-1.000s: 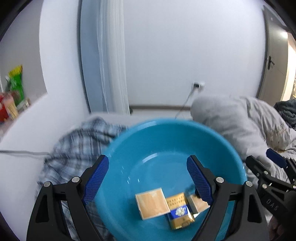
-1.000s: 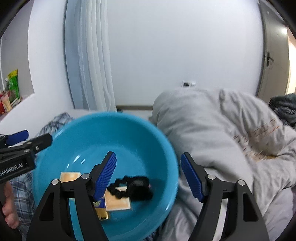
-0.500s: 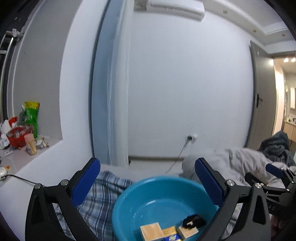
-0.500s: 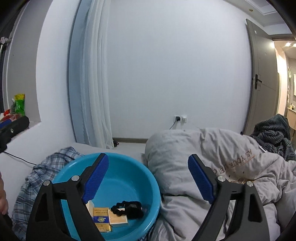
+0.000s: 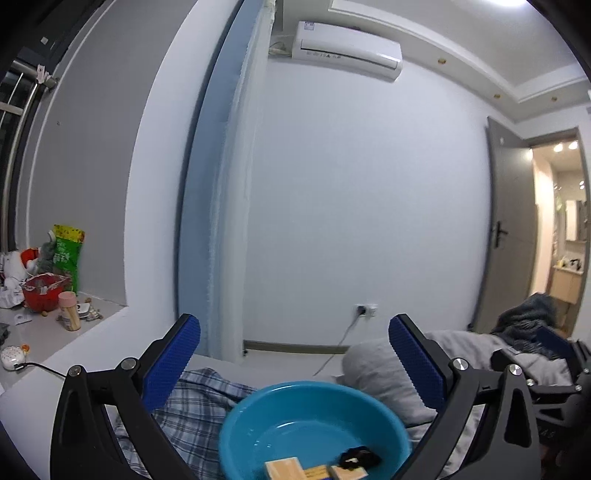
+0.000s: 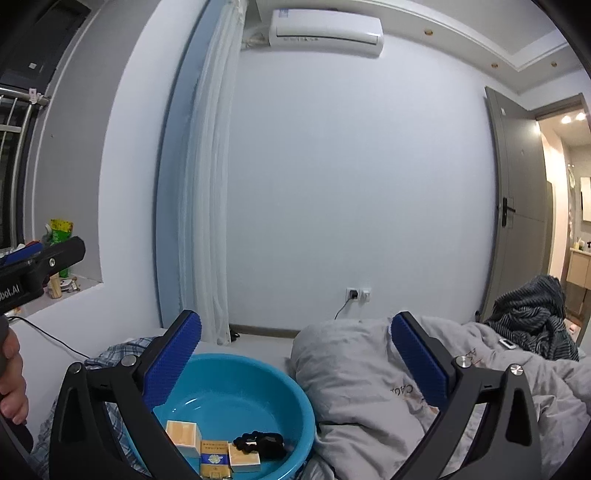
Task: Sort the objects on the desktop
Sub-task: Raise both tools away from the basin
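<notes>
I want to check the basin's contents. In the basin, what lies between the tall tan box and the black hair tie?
In the right wrist view, two small packs in the blue basin: a gold-and-blue pack and a tan pack, between the tall tan box and the black hair tie.

White wall, air conditioner, grey door

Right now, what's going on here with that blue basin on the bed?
A person holds a hand-held gripper in each hand above the bed. The left hand-held gripper is open and empty; the right hand-held gripper is opening its jaws, with nothing between them. The blue basin sits between a plaid cloth and a grey duvet. In it lie three small boxes and a black hair tie.
</notes>
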Tool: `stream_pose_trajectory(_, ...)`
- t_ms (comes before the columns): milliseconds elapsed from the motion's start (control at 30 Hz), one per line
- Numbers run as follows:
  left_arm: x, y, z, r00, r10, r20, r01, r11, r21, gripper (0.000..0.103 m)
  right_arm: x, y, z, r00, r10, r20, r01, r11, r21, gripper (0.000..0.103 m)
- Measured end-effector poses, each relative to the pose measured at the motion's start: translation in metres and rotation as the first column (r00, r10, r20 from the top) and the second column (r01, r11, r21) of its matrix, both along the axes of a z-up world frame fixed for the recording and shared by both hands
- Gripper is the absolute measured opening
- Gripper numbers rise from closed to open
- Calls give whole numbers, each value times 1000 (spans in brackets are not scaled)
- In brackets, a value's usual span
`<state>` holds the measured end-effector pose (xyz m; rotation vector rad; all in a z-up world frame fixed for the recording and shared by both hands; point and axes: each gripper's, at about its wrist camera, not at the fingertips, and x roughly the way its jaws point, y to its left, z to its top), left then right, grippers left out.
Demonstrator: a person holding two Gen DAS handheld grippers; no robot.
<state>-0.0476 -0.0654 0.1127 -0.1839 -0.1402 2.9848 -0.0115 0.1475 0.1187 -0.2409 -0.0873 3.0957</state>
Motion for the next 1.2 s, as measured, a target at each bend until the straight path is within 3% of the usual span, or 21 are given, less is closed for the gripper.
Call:
stream_pose_trajectory(167, 31, 4, 14, 999, 29, -36, -29, 1000, 8, 103, 23, 6, 12, 999, -16, -29, 15, 999, -49, 102)
stream_pose_trajectory(233, 47, 10, 23, 990, 136, -36, -137, 990, -14, 103, 27, 8, 16, 1000, -7, -14, 6, 997, -73, 102)
stream_pose_trajectory(300, 75, 21, 33, 971, 195, -138, -205, 977, -63, 103, 32, 14, 17, 1000, -21, 1, 21, 996, -89, 102)
stream_pose_trajectory(367, 99, 29, 39, 961, 179, -212, -201, 976, -89, 103, 37, 14, 21, 1000, -12, 19, 14, 997, -82, 102)
stream_pose_trajectory(433, 113, 33, 43, 966, 125, -227, -151, 984, -99, 103, 45, 12, 23, 1000, -10, 7, 10, 999, -46, 102)
stream_pose_trajectory(567, 114, 39, 46, 988, 20, -151, -32, 997, -74, 103, 58, 6, 25, 995, -91, -45, 93, 994, 48, 102)
stream_pose_trajectory(667, 100, 49, 52, 997, -21, -77, 13, 994, -104, 103, 69, 10, 30, 993, -103, -55, 106, 993, 58, 102)
stream_pose_trajectory(800, 106, 53, 65, 997, -49, -55, 42, 991, -125, 103, 83, 27, 36, 997, -62, -54, 60, 997, -38, 102)
stream_pose_trajectory(1000, 130, 44, 70, 997, -45, -67, 39, 995, -93, 103, 96, 48, 43, 997, -37, -74, 25, 986, -163, 102)
stream_pose_trajectory(1200, 138, 45, 54, 999, -41, -8, 41, 996, -81, 103, 94, 60, 26, 1000, 1, 10, 3, 942, -336, 102)
